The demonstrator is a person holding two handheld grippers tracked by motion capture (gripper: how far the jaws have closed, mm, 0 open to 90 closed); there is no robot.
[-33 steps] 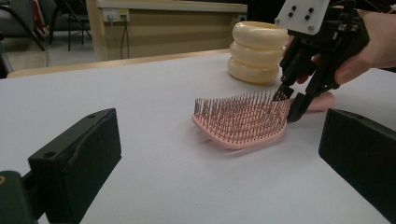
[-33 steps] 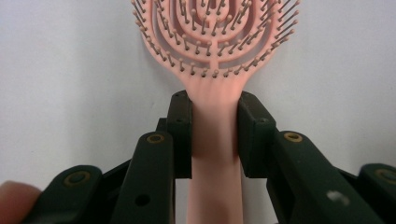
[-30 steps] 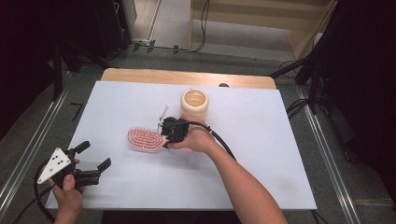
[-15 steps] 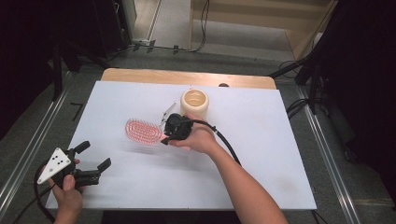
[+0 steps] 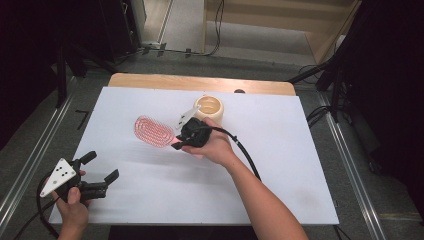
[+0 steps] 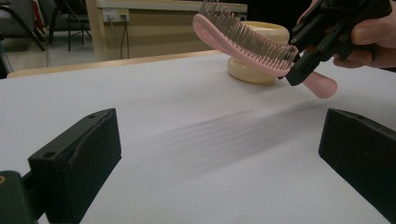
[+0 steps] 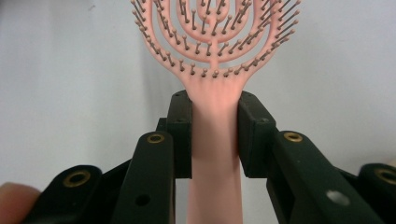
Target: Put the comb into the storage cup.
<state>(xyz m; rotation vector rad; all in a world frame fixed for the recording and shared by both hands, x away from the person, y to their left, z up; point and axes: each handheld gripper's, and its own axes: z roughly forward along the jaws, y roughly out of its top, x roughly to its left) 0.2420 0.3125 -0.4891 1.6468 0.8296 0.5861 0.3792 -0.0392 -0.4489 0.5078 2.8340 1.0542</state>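
right gripper (image 7: pixel 215 135) fingers clamp the pink hairbrush (image 5: pixel 153 130) handle, apparently lifted off the white worktop (image 5: pixel 280 165) beside a cream cup (image 5: pixel 211 107); left gripper (image 5: pixel 100 172) fingers wide apart.

Bright and even on the white bench (image 5: pixel 280 165), dark all around it in the high view. Soft streaked shadow on the bench below the pink brush (image 6: pixel 243 39) in the left gripper view. Slightly blurred near the brush (image 5: pixel 153 130) from above. Sharp on the handle between the right claw (image 7: pixel 215 140) jaws, soft on the nearest black parts. No strong glare.
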